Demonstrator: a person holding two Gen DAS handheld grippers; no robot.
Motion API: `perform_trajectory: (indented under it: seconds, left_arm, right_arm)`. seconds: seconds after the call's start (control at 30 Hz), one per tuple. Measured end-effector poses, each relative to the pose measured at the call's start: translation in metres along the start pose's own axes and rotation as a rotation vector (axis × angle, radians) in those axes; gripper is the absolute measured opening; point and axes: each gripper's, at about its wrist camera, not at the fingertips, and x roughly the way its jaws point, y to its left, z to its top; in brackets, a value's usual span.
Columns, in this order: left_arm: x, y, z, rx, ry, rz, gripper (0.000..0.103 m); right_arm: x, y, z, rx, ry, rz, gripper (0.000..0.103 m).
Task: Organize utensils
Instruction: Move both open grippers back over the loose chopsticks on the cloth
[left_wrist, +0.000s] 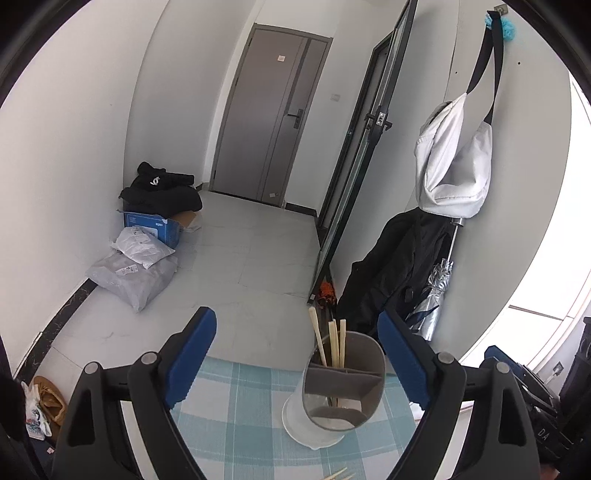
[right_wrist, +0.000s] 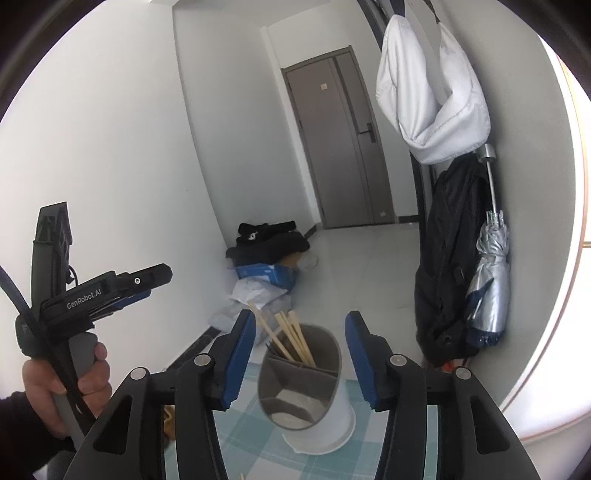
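Your left gripper (left_wrist: 297, 354) stands wide apart with nothing between its blue pads, and the utensil holder (left_wrist: 341, 384) shows in the gap, nearer the right-hand finger but not touched by it. Your right gripper (right_wrist: 300, 354) is parted too, empty, with the same holder (right_wrist: 301, 384) straight ahead between its fingers and clear of both. That holder is a grey cup with inner dividers, set in a white base, upright on the blue-and-white checked tablecloth (left_wrist: 229, 398). Several wooden chopsticks (left_wrist: 334, 345) stand in its far compartment, leaning out over the rim; the nearer compartments look empty as far as you can see into them. A few more pale stick tips (left_wrist: 338, 474) lie on the cloth at the bottom edge of the left view. In the right view your left hand (right_wrist: 62, 387) grips the other tool's handle off to the left. Beyond the table, a white bag (left_wrist: 452, 166) hangs on the wall above a black jacket (left_wrist: 391, 273) and a folded silver umbrella (left_wrist: 434, 295); parcels and a blue box (left_wrist: 151, 225) sit by the far wall near a grey door (left_wrist: 273, 114).
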Motion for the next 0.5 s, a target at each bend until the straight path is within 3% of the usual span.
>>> perform_trajectory:
  seconds: [0.13,0.5]
  left_arm:
    - [-0.026,-0.009,-0.017,-0.017,-0.018,0.013,0.102]
    - [-0.051,-0.005,-0.054,-0.024,-0.012,0.053,0.102]
  right_arm:
    - [-0.023,0.008,-0.012,0.008,-0.014,0.006,0.066]
    - [-0.06,0.023,-0.053,0.018,0.011,-0.01,0.078]
